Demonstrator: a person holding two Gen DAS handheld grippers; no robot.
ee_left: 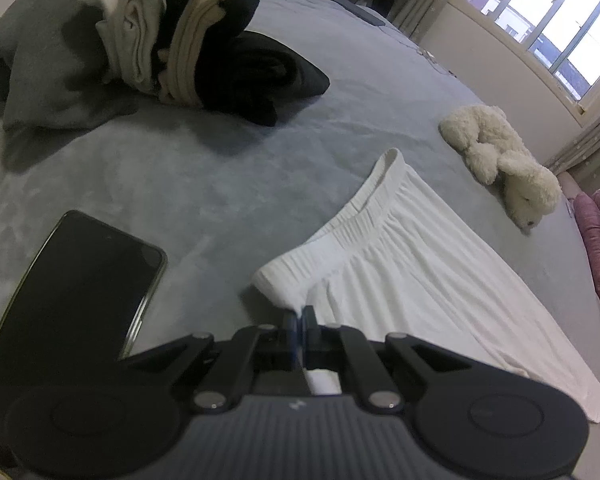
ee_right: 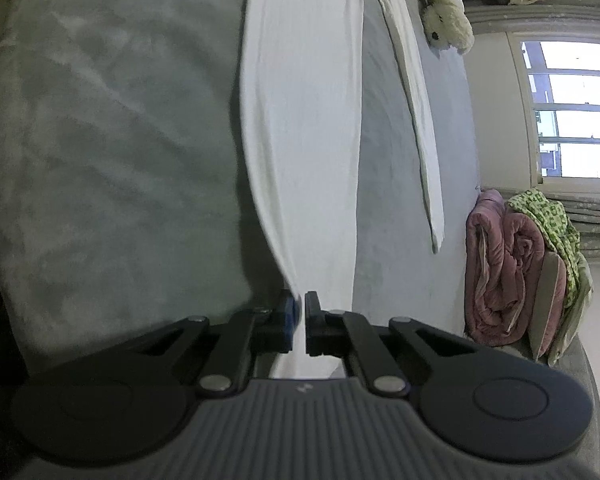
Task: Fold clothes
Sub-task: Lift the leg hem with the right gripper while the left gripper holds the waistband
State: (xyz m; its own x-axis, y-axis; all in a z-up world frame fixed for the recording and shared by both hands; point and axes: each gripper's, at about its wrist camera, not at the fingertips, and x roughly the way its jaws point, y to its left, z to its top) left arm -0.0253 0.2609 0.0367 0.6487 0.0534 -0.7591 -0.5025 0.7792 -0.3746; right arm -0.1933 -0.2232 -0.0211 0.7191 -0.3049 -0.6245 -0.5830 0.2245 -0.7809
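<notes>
White trousers with a gathered elastic waistband [ee_left: 380, 248] lie spread on the grey bed cover [ee_left: 204, 184]. My left gripper [ee_left: 300, 314] is shut on the near corner of the waistband, and the white cloth bunches up just ahead of its fingertips. In the right wrist view one long white trouser leg [ee_right: 304, 120] runs away from me, with the other leg [ee_right: 416, 100] lying apart to its right. My right gripper [ee_right: 301, 300] is shut on the hem end of the near leg, white cloth showing between and behind its pads.
A heap of grey, cream and black clothes [ee_left: 148, 44] sits at the back left of the bed. A dark phone [ee_left: 88, 280] lies close on the left. A white plush toy [ee_left: 504, 160] rests near the bed's far edge. Pink and green bedding [ee_right: 512, 264] is stacked beside the bed, under a window [ee_right: 576, 108].
</notes>
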